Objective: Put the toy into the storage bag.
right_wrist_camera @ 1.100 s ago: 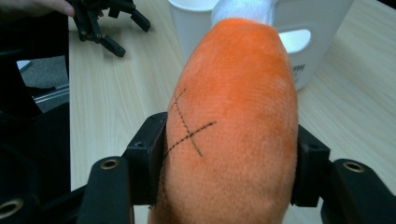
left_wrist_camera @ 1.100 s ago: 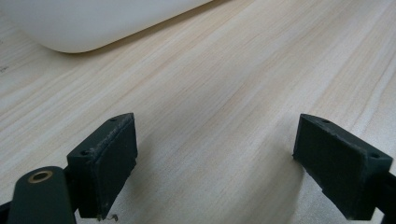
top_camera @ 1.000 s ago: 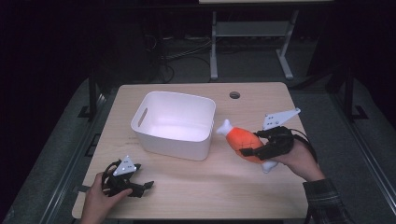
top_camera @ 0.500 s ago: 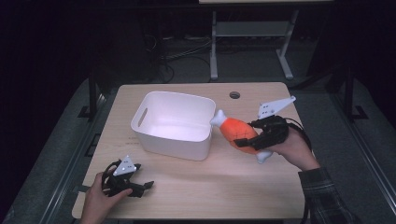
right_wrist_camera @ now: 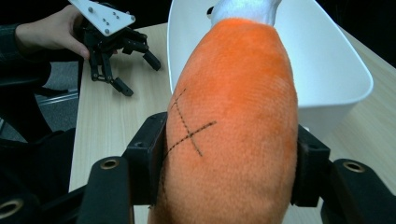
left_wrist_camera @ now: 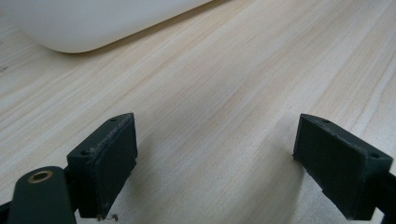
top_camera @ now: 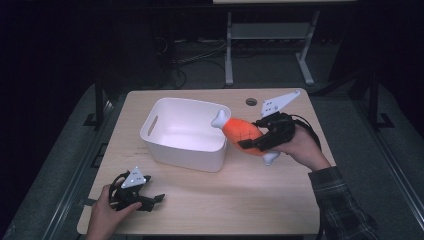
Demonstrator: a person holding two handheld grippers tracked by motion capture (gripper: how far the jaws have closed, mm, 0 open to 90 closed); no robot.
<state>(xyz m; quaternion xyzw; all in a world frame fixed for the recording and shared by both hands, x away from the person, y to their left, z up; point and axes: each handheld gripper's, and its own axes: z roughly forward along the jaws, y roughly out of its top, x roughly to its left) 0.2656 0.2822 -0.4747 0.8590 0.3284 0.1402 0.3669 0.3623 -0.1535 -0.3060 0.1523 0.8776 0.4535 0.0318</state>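
Overhead, above the pale wood-grain table (top_camera: 260, 200) in a dark room, my right gripper (top_camera: 250, 141) pinched the fuzzy orange plush drumstick (top_camera: 241, 132) at three o'clock of the smooth white bin (top_camera: 170, 150), my left gripper (top_camera: 150, 199) spread empty.

One orange plush drumstick (top_camera: 243, 135), one white bin (top_camera: 183, 133), two grippers, one table (top_camera: 280, 200).

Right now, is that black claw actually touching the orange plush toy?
Touching. The right gripper view shows the right gripper with both pads pressed into the orange plush drumstick.
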